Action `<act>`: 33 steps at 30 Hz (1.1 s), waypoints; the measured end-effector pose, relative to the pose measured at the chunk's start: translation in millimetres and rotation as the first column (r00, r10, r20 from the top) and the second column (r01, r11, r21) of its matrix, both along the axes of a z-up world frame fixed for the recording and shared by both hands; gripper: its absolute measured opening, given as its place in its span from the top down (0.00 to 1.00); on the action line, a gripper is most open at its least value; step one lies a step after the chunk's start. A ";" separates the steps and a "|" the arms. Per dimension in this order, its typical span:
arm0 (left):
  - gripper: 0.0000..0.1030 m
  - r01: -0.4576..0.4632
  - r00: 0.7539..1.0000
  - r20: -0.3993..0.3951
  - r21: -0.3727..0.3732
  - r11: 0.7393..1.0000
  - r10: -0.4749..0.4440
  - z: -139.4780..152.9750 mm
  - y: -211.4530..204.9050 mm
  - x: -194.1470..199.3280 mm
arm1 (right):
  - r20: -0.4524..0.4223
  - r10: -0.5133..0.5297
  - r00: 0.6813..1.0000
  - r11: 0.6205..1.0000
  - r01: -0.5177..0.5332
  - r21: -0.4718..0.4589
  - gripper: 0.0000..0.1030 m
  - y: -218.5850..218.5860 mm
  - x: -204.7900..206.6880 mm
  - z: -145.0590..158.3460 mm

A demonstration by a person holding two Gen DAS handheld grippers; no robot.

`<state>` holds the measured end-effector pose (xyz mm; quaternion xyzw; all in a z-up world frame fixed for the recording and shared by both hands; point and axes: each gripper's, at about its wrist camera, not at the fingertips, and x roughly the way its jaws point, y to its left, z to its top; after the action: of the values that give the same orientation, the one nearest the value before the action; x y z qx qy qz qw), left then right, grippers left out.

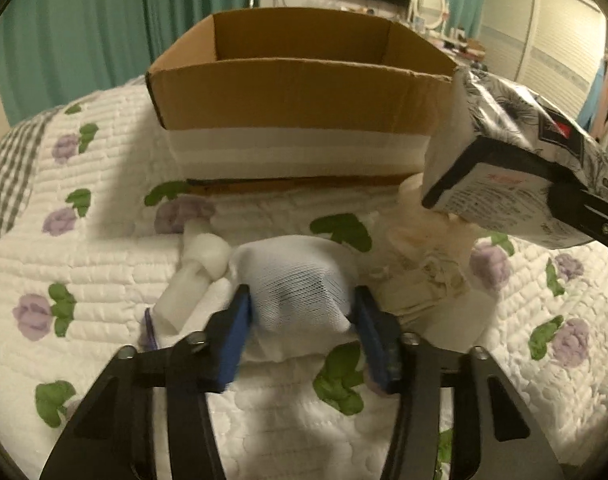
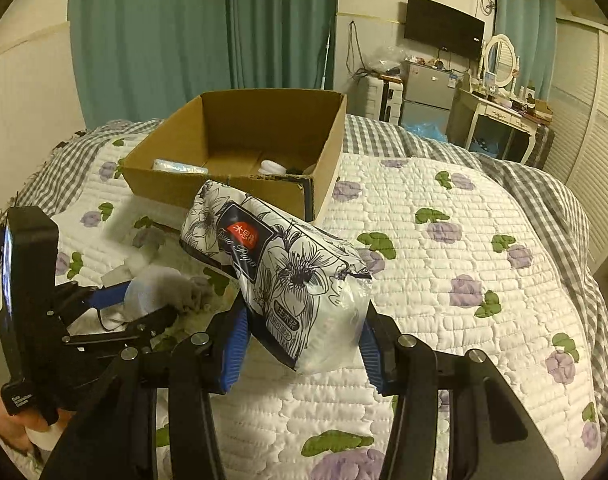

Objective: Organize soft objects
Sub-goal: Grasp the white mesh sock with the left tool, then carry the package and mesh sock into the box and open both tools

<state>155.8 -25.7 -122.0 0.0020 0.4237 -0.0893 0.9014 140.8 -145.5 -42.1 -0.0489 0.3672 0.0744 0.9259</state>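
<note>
— Where are our things?

— Our right claw [image 2: 304,344] squeezes the tissue pack [image 2: 280,268] in the middle of the frame, in the air near the cardboard box [image 2: 232,188]. Our left claw [image 1: 302,312] is half open around the white mesh bundle [image 1: 296,280] on the bed [image 2: 464,240], touching both sides.

— What could go wrong?

— We hold the pack by one end. It's squishy, so it could slip out and miss the box.

— Any words?

— We read "Tissue" in curly letters. The red label is too small.
</note>
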 end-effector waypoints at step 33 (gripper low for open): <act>0.68 0.033 0.923 0.384 0.005 0.999 -0.032 200.6 13.8 13.0 | 0.322 0.095 0.942 0.995 -0.099 -0.004 0.53 40.9 37.5 165.4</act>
<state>168.9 -11.9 78.6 0.0257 0.2387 -0.1026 0.9653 178.3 -104.6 123.3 -0.0726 0.2077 0.1134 0.9689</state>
